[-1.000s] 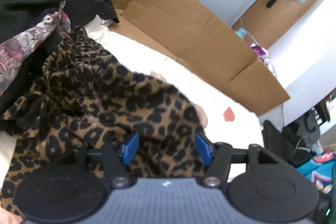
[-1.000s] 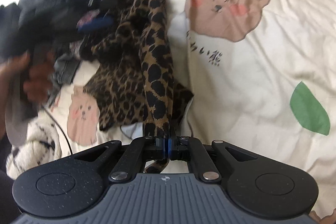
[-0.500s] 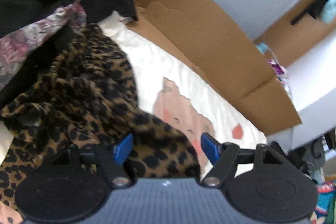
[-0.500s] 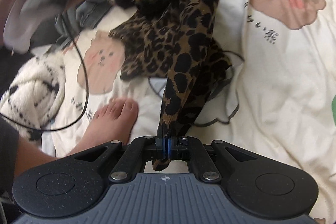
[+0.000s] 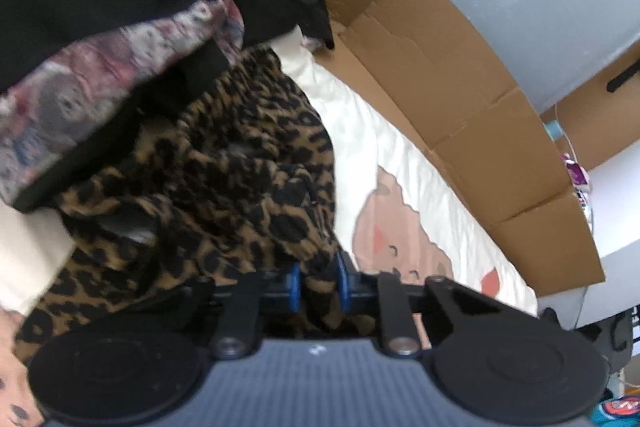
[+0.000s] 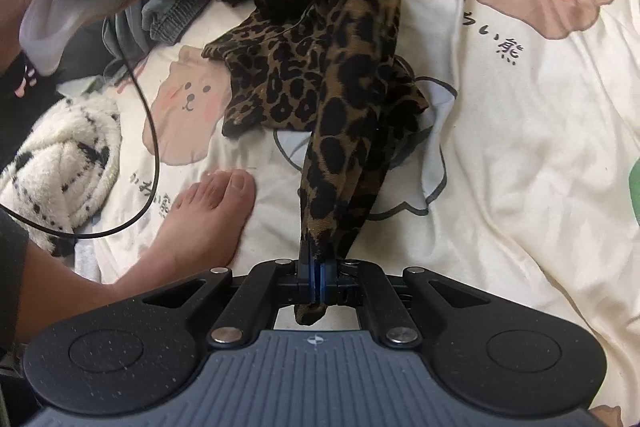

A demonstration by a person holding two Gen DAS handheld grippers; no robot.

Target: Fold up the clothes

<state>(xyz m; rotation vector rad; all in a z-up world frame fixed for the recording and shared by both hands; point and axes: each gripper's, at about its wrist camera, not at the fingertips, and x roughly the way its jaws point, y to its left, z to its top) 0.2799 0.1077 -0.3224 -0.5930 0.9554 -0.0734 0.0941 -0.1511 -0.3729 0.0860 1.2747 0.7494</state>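
Right wrist view: my right gripper (image 6: 316, 281) has its fingers clamped on a corner of the leopard-print garment (image 6: 336, 67), drawing a taut band toward six o'clock so it spreads. My left gripper (image 5: 318, 285), fingers just closing, pinches another bunched edge. The garment lies on the bear-print bed sheet (image 6: 520, 147). Open room at three o'clock; a bare foot (image 6: 200, 223) and clothes pile (image 5: 100, 7) crowd nine.
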